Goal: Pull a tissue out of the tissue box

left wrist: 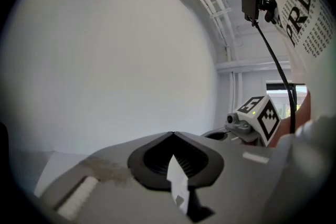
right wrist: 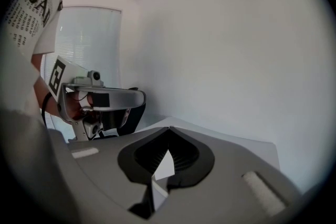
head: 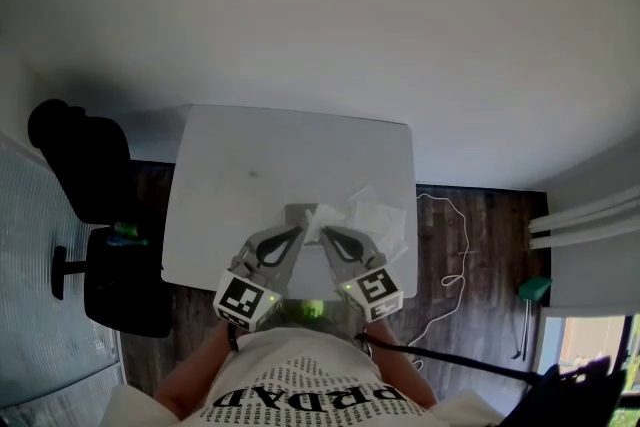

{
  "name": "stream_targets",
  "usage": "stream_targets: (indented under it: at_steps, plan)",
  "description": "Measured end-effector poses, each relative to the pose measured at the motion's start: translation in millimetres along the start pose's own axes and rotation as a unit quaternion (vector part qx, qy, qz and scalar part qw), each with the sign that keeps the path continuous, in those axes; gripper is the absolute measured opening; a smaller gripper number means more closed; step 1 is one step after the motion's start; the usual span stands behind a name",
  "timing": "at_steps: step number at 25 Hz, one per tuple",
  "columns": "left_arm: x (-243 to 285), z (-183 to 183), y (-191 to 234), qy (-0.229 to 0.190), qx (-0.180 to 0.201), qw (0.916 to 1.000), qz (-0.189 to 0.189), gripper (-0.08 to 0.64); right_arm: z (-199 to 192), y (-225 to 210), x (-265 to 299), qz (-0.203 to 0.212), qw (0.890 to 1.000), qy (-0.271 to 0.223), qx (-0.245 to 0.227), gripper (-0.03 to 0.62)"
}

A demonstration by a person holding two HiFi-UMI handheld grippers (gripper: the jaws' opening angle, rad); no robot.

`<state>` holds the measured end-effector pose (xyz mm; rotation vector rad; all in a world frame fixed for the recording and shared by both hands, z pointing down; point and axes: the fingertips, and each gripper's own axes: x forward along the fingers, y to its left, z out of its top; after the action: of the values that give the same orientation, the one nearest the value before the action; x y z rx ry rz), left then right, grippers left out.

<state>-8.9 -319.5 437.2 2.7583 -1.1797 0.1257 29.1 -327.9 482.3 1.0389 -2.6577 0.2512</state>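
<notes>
A white tissue [head: 322, 218] stands up near the front of the white table [head: 250, 155], just right of the grey tissue box [head: 297, 212]. Both grippers meet at it from the near side. My left gripper [head: 299, 234] comes in from the left and my right gripper [head: 328, 234] from the right. In the left gripper view the jaw tips touch [left wrist: 172, 134] and a strip of tissue [left wrist: 178, 186] shows in the gap behind them. The right gripper view matches: tips together [right wrist: 169, 128], with tissue [right wrist: 165, 167] behind. Most of the box is hidden.
More loose tissues [head: 379, 219] lie spread on the table right of the grippers. A black office chair [head: 100, 215] stands at the table's left. A white cable [head: 450, 255] and a green object [head: 535, 288] lie on the wooden floor to the right.
</notes>
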Motion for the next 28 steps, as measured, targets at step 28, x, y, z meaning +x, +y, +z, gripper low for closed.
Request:
stream_targets:
  at_steps: [28]
  plan:
    - [-21,25,-11,-0.025,0.021,0.9994,0.009,0.007,66,16,-42,-0.014,0.998,-0.063,-0.027,0.009]
